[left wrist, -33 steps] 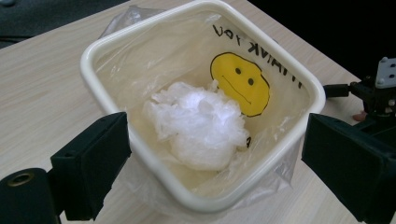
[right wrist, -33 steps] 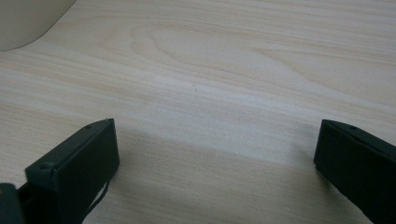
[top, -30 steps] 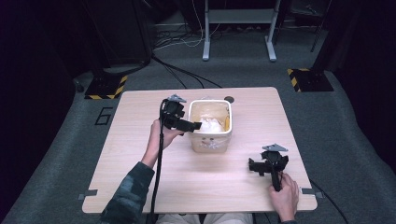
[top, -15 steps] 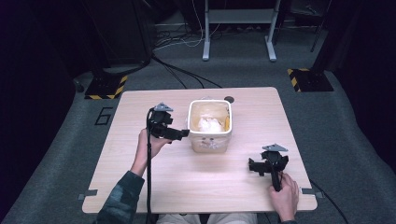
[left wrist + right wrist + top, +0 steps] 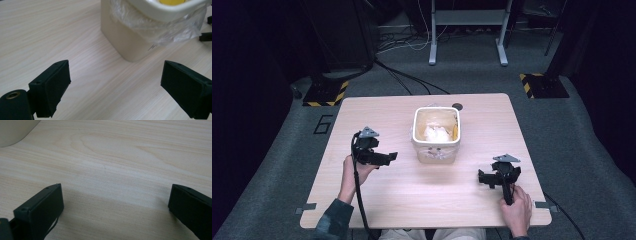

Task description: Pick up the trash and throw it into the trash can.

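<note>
The left gripper (image 5: 392,157) is held with fingers (image 5: 50,87) released, the cream bin (image 5: 436,134) just ahead; the right gripper (image 5: 482,178) fingers are likewise released over the counter (image 5: 422,200).

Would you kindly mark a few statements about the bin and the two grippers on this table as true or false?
1. The cream bin stands upright on the table. True.
2. The left gripper grips the bin's rim. False: its jaws are open and empty, apart from the bin.
3. A clear plastic liner hangs over the bin's rim. True.
4. The right gripper holds a cup. False: it is open with only bare table between its jaws.
5. The bin lies tipped on its side. False: its opening faces up.
</note>
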`<state>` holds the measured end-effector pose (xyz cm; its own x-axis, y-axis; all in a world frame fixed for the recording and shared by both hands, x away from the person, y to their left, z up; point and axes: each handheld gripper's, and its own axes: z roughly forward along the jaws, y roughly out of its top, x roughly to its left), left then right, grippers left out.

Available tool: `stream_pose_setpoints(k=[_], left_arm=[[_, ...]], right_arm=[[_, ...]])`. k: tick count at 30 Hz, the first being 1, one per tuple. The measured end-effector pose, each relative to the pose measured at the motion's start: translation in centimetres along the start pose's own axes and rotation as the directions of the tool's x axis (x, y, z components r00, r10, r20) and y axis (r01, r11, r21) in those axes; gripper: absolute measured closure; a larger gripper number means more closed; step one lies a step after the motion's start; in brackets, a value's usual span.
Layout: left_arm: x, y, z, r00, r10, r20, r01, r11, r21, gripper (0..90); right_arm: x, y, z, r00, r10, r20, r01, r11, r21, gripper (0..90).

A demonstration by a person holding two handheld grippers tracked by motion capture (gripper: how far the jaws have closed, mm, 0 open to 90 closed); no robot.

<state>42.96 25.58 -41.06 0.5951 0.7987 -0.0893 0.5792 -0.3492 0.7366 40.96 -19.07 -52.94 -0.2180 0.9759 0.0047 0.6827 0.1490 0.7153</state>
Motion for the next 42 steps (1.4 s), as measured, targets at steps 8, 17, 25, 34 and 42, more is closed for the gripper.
stream_pose_setpoints(k=[8,17,25,34,42], left_arm=[[1.0,-3.2,-0.4,0.9986,-0.031,-0.043,0.032,0.9994,0.015,8.4],[2.2,-6.4,-0.2,0.9944,-0.09,-0.056,0.09,0.9958,0.011,8.4],[3.3,-9.0,0.3,0.9879,-0.141,-0.064,0.143,0.9894,0.025,8.4],[4.3,-11.4,0.3,0.9809,-0.17,-0.095,0.174,0.9843,0.031,8.3],[5.2,-13.8,0.6,0.9714,-0.197,-0.133,0.202,0.9789,0.03,7.8]], right_arm=[[0.0,0.0,0.0,1.0,0.0,0.0,0.0,1.0,0.0,0.0],[0.0,0.0,0.0,1.0,0.0,0.0,0.0,1.0,0.0,0.0],[0.0,0.0,0.0,1.0,0.0,0.0,0.0,1.0,0.0,0.0],[0.0,0.0,0.0,1.0,0.0,0.0,0.0,1.0,0.0,0.0],[0.0,0.0,0.0,1.0,0.0,0.0,0.0,1.0,0.0,0.0]])
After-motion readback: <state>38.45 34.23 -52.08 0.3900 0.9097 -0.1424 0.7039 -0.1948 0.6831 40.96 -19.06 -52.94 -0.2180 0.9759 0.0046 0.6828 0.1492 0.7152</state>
